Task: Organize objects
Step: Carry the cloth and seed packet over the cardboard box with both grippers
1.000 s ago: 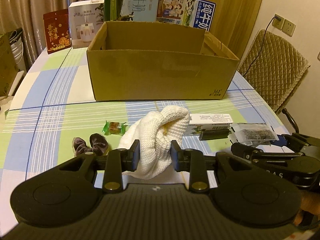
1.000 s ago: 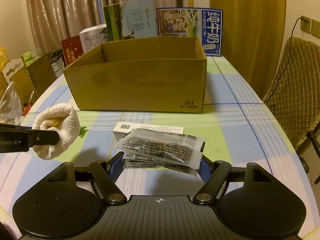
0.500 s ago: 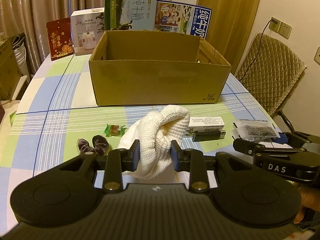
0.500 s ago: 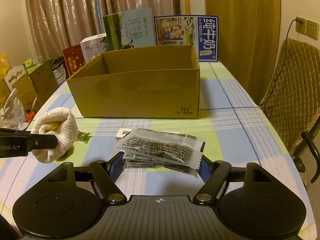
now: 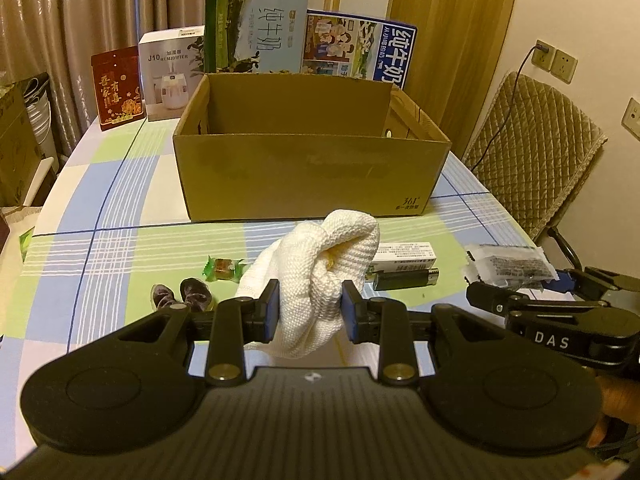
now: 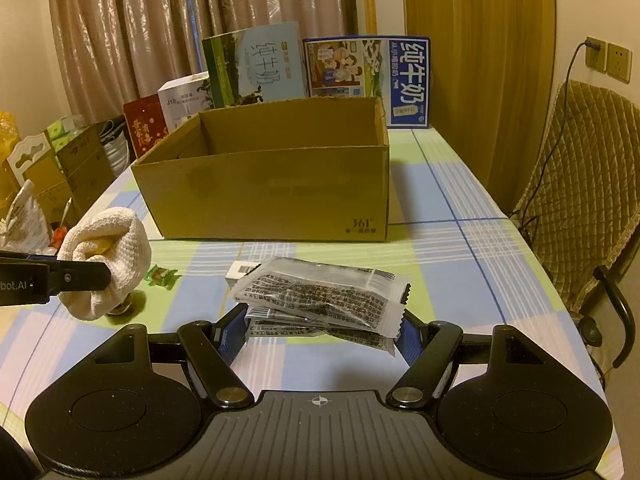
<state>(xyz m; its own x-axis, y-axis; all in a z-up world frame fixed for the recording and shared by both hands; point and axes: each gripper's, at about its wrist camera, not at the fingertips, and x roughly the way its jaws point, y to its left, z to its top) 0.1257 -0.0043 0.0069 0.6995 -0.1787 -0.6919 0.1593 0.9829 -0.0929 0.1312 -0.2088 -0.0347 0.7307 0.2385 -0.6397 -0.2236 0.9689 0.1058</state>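
Left gripper: jaws drawn in narrow, clamped on a bunched white knitted cloth; both blue pads press into its sides.
Cloth position: held clear of the table, its bulk rising ahead of the pads and a fold hanging below them; a yellow patch shows in its creases.
Right gripper: jaws fairly wide, closed on a stack of clear snack packets with dark printing; the blue pads meet the stack's two ends.
Packet position: lifted above the checked tablecloth, lying crosswise between the fingers, top packet overhanging to the right.
Cardboard box: open-topped, standing on the table beyond both grippers, well apart from each load.
Loose items on table: a green-wrapped sweet, two dark wrapped pieces, a white carton and a black lighter just before it.
Hidden: the box floor cannot be seen from either view; the cloth covers the carton's left end; printing on the packets is illegible.
Pose: both grippers tilt downward toward the table, side by side, facing the box; fingers of a hand show at the right edge, behind the right gripper's body.
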